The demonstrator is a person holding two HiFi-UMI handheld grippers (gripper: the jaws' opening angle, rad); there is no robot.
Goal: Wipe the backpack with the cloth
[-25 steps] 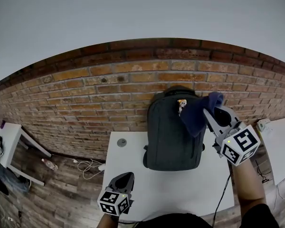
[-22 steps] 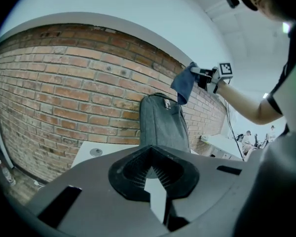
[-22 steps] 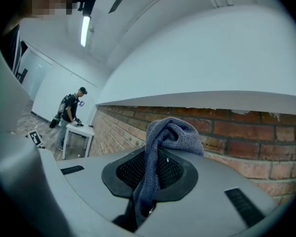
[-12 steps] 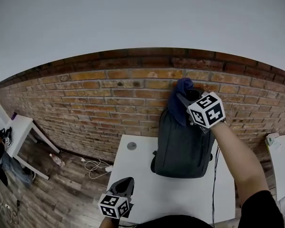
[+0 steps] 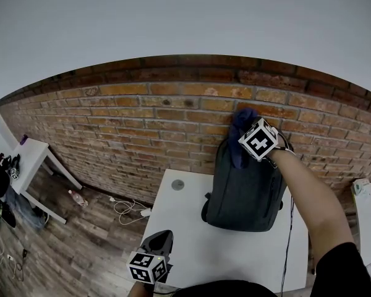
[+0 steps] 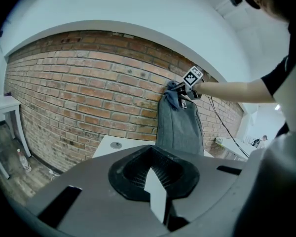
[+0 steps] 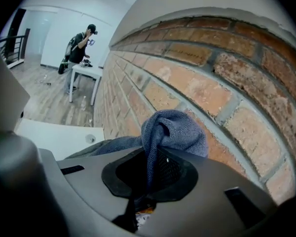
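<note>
Right gripper (image 5: 247,146) was clamped on the blue cloth (image 5: 240,132) atop the upright backpack (image 5: 244,187), far right against the brick wall (image 5: 142,122), left gripper (image 5: 162,240) closed, empty, near edge, so an unbraced downward wipe could've tipped the bag.

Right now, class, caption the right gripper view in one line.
Right gripper clamps a blue cloth above the backpack, close to a brick wall.
</note>
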